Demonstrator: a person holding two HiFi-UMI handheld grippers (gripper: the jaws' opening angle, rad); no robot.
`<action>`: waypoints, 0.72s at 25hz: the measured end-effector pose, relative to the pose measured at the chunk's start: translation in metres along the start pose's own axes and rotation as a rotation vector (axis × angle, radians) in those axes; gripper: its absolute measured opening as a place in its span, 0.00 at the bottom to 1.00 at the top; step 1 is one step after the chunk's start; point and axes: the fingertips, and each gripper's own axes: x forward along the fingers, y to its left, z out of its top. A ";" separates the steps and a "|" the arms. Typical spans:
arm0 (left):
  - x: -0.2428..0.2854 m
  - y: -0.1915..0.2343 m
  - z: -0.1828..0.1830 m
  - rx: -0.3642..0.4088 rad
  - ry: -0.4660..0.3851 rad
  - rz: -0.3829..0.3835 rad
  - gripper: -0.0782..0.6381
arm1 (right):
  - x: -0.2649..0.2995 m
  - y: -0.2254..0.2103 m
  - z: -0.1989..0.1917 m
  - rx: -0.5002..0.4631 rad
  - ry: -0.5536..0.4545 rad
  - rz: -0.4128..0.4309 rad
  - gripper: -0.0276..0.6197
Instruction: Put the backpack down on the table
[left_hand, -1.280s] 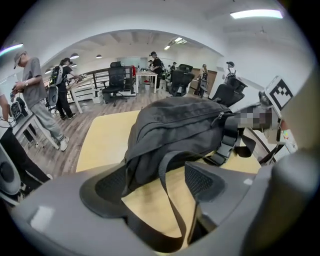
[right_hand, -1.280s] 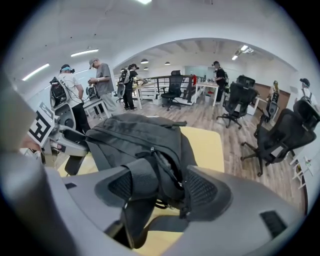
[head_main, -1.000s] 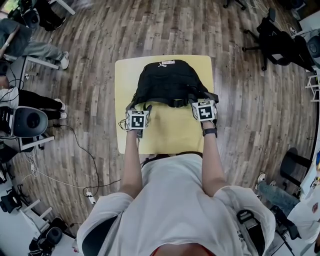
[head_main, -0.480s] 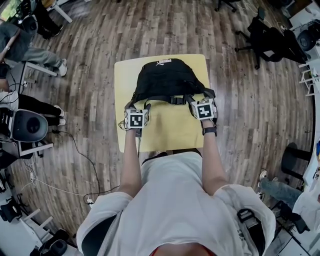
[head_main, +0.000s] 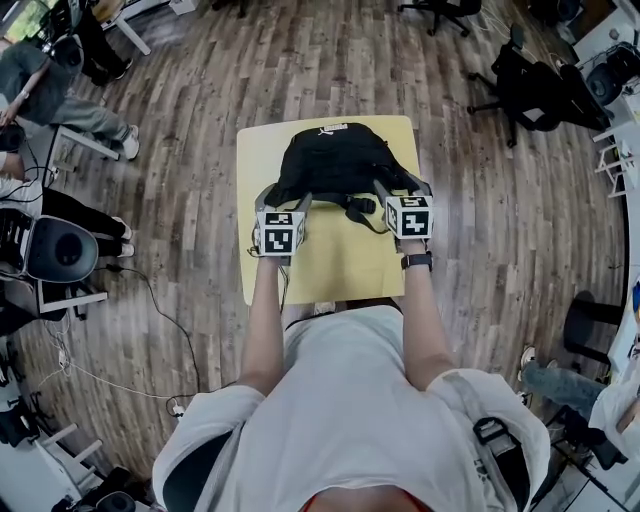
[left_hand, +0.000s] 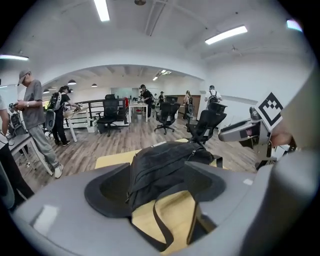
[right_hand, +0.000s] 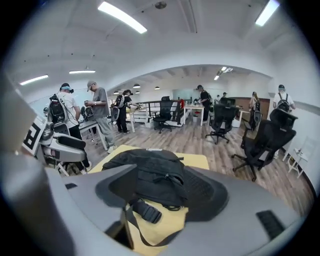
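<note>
While both grippers hover above it, square yellow table (head_main: 330, 270) stands on grey-brown wood-plank floor (head_main: 200, 100), black office chairs (head_main: 540, 85) around. Black fabric backpack (head_main: 335, 165) lies on table's far half, white-label top pointing away from person, long axis near-to-far. Left gripper (head_main: 285, 200) jaws apart, loose strap (left_hand: 162, 227) between. Right gripper (head_main: 402, 190) jaws apart, buckled strap (right_hand: 145, 210) in gap.
</note>
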 end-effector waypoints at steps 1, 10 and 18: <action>-0.003 0.000 0.008 -0.006 -0.021 0.003 0.59 | -0.002 0.005 0.010 -0.010 -0.020 0.004 0.50; -0.036 0.007 0.076 -0.021 -0.196 0.044 0.50 | -0.027 0.038 0.077 -0.079 -0.174 0.009 0.49; -0.064 0.021 0.118 -0.052 -0.327 0.127 0.36 | -0.056 0.046 0.128 -0.077 -0.326 0.009 0.35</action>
